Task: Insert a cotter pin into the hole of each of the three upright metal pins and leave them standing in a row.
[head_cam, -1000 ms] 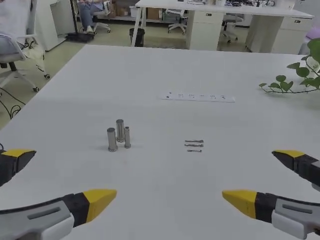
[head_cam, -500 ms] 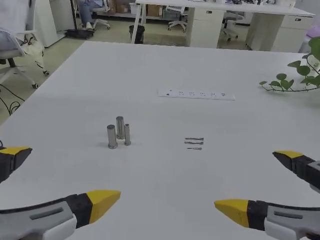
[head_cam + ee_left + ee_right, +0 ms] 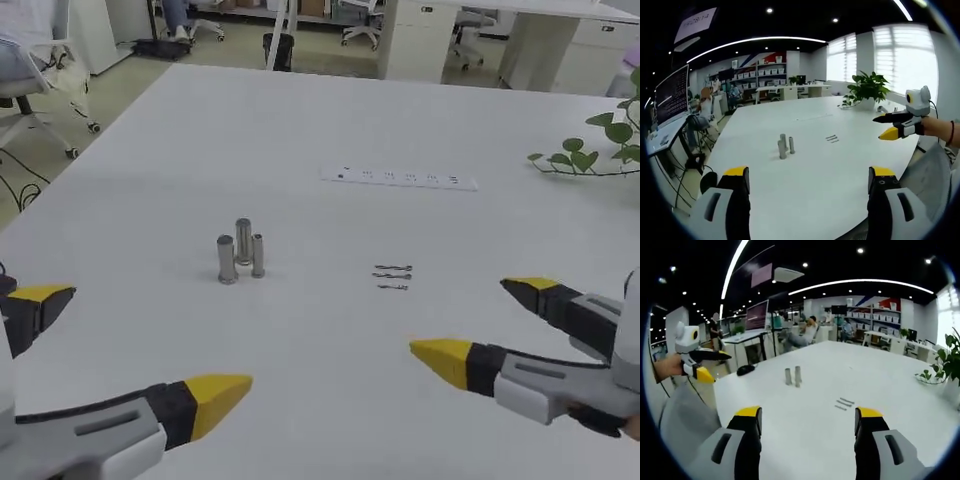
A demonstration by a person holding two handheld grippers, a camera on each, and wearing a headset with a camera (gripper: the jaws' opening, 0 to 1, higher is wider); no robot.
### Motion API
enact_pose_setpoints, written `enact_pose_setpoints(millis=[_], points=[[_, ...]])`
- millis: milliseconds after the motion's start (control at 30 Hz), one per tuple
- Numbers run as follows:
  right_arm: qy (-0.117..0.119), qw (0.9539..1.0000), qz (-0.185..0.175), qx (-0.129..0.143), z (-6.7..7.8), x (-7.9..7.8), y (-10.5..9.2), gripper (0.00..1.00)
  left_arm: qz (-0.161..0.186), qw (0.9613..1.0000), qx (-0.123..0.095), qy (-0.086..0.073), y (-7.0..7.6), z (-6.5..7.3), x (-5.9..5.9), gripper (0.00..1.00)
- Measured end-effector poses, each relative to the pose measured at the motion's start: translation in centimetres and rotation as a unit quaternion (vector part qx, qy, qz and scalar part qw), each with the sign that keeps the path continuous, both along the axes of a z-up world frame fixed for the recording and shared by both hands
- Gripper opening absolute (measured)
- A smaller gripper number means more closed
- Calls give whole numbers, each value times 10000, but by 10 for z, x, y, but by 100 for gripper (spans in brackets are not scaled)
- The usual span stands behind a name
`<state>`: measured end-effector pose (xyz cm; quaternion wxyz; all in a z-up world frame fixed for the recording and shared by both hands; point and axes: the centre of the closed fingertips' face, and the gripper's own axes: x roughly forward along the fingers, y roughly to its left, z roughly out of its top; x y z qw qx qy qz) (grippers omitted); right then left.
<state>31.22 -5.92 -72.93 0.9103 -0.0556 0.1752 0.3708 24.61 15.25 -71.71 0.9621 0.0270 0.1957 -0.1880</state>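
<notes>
Three cotter pins (image 3: 391,277) are lying untouched ahead of the right gripper (image 3: 460,318), which is advancing for pickup, jaws spread; the left gripper (image 3: 160,336) is waiting, jaws spread.

We find the left gripper (image 3: 150,338) cut off by the left and bottom edges of the head view, its body lost below the two spread yellow-tipped jaws. The right gripper (image 3: 460,316) runs out past the right edge in the same way. The three cotter pins (image 3: 392,277) are too small for us to tell their shape or which way their heads lie. On the three metal pins (image 3: 240,258) we cannot make out any hole, and the rear pin's base sits hidden behind the front two. The plant (image 3: 619,131) is cropped at the right edge.
</notes>
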Motion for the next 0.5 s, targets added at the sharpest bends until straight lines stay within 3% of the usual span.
enact_pose_setpoints(millis=[500], points=[[-58,9978,628,183,-6,44,56,56,-43,9999,-34,-111,1,-6,11,96]])
